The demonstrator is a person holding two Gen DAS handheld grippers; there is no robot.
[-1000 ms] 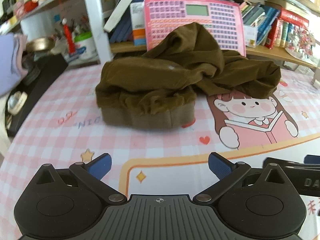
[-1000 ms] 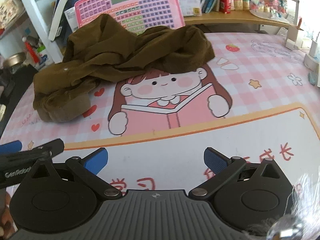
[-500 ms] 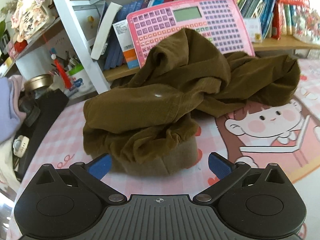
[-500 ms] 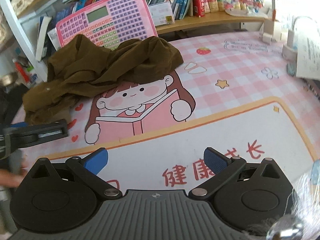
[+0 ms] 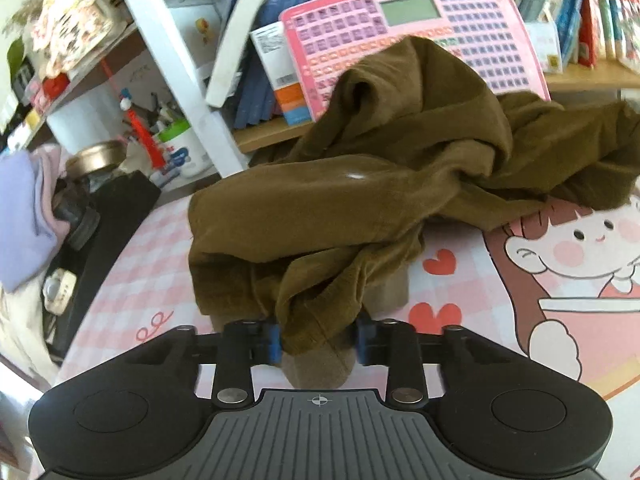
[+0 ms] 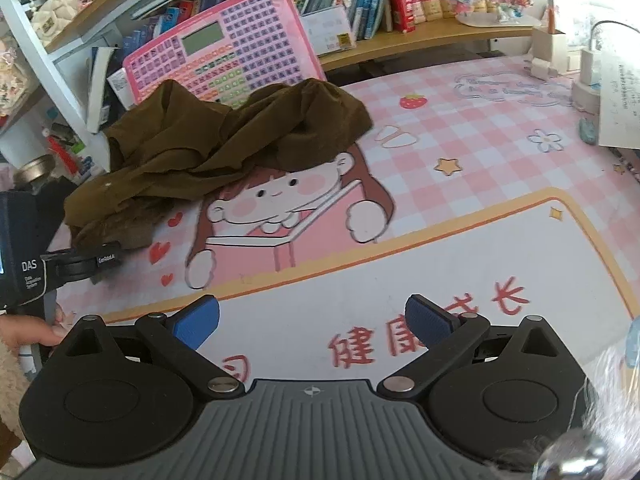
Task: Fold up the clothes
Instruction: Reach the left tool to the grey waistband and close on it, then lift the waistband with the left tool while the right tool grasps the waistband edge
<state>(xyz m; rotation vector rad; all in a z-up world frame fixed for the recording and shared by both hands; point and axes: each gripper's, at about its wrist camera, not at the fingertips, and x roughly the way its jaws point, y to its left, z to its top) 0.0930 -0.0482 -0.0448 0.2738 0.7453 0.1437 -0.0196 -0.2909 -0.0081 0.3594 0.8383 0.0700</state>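
Note:
A crumpled brown garment (image 5: 360,200) lies heaped on the pink cartoon table mat (image 5: 560,280), its far part resting against a pink keyboard toy (image 5: 420,28). My left gripper (image 5: 317,340) is at the garment's near cuff edge; its jaws are closing and the blue pads (image 5: 274,342) press the fabric bunched between them. In the right wrist view the same garment (image 6: 224,144) sits at the upper left, with the left gripper (image 6: 100,260) at its near-left corner. My right gripper (image 6: 316,316) hovers open over the mat's white panel (image 6: 400,280), holding nothing.
A shelf of books (image 6: 360,4) runs behind the table, with a white upright post (image 5: 172,64). A black case (image 5: 116,208), jars and a lilac cloth (image 5: 20,208) crowd the left edge. Paper and chargers (image 6: 600,80) lie at the far right. A hand (image 6: 24,332) holds the left gripper.
The left gripper moved forward onto the garment's near edge and its jaws came together on the fabric. The right gripper drifted a little to the right and stayed open.

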